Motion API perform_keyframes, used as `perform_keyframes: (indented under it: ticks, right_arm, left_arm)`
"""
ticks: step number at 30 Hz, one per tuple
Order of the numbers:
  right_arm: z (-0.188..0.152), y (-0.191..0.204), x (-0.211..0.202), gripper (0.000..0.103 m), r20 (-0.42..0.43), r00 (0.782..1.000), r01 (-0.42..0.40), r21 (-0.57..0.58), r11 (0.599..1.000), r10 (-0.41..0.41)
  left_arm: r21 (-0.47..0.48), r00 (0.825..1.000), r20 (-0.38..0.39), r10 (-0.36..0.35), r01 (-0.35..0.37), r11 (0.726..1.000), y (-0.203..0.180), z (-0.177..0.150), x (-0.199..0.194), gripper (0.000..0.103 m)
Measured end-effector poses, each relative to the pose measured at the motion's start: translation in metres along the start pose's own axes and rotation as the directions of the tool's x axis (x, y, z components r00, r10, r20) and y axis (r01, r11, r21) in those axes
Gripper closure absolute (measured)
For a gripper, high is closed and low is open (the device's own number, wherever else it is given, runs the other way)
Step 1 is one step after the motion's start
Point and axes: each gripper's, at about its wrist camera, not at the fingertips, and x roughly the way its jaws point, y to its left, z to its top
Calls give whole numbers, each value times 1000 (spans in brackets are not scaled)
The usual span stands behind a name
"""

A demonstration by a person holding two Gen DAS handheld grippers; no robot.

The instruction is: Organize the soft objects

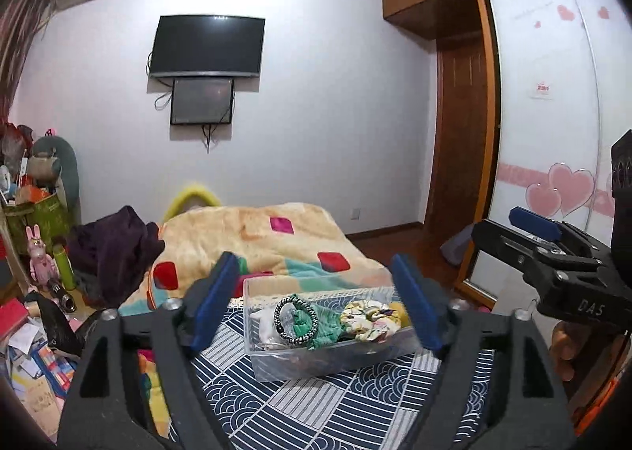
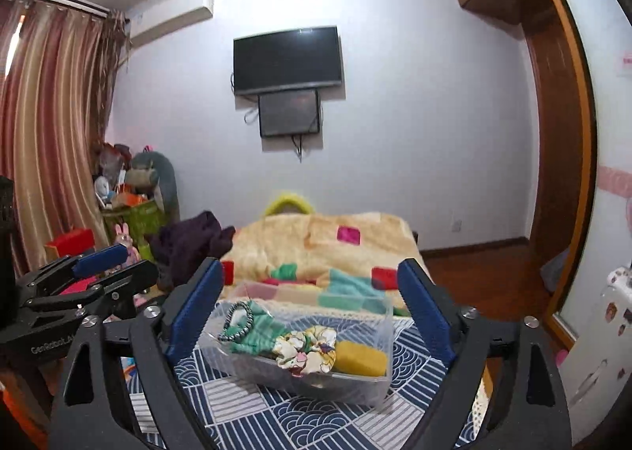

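Observation:
A clear plastic box (image 1: 316,365) stands on the blue patterned cloth (image 1: 300,406) on the bed. It holds a black beaded ring (image 1: 296,319), a green scrunchie (image 1: 328,325), a floral scrunchie (image 1: 365,321) and a yellow soft piece (image 1: 398,309). My left gripper (image 1: 316,309) is open and empty, its blue pads either side of the box, above it. In the right wrist view my right gripper (image 2: 312,305) is open and empty over the same box (image 2: 371,385), with the floral scrunchie (image 2: 308,349) and yellow piece (image 2: 361,358) inside.
A colourful fleece blanket (image 1: 252,236) and dark purple clothing (image 1: 114,248) lie further up the bed. Clutter and toys crowd the left floor (image 1: 35,335). A wardrobe (image 1: 553,94) is at the right; a TV (image 1: 207,45) hangs on the far wall.

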Motion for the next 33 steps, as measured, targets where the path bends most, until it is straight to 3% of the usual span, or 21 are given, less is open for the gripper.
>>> perform_keyframes:
  ticks: [2,5,33]
  right_arm:
    - [1,3,-9,0,20,1000,7,-8,1000,-7]
    - [3,6,-18,0,36,999,7,-17,1000,-6]
    - [-10,6,-26,0,38,999,12,-7,1000,-12]
  left_arm:
    - [6,1000,17,3,-3,1000,-3,1,-9,11]
    - [24,999,45,18,-19,1000,-9,2,-22,1]
    - [18,998,47,36,-37,999,-11,-3,-32,0]
